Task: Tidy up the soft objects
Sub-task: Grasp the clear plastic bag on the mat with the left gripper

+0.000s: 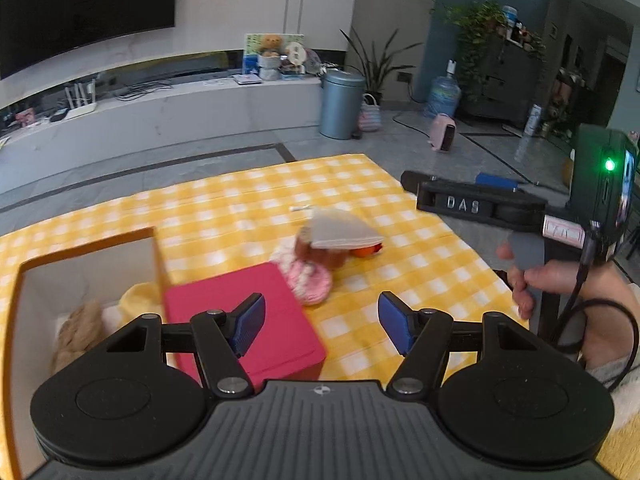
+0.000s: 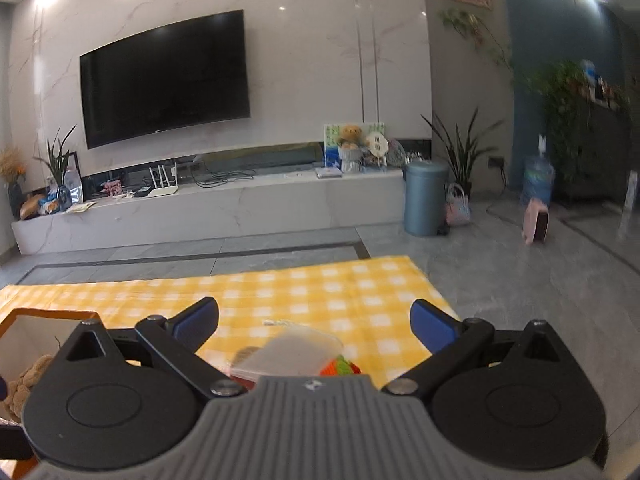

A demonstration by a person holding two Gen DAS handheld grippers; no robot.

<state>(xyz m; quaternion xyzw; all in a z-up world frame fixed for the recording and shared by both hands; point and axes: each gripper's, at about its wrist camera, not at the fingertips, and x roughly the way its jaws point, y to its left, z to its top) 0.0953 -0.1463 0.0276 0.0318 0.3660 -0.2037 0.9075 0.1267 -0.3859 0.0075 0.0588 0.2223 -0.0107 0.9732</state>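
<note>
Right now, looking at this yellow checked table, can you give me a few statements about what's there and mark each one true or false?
1. The left hand-held gripper is open and holds nothing. True.
2. The box at the left is completely empty. False: a tan fuzzy toy lies inside it.
3. A pink flat case lies beside the box. True.
4. The small pile of soft toys sits on the floor. False: it lies on the checked tablecloth.
5. The right hand-held gripper is clamped on the clear pouch. False: its jaws stand wide apart, empty.
</note>
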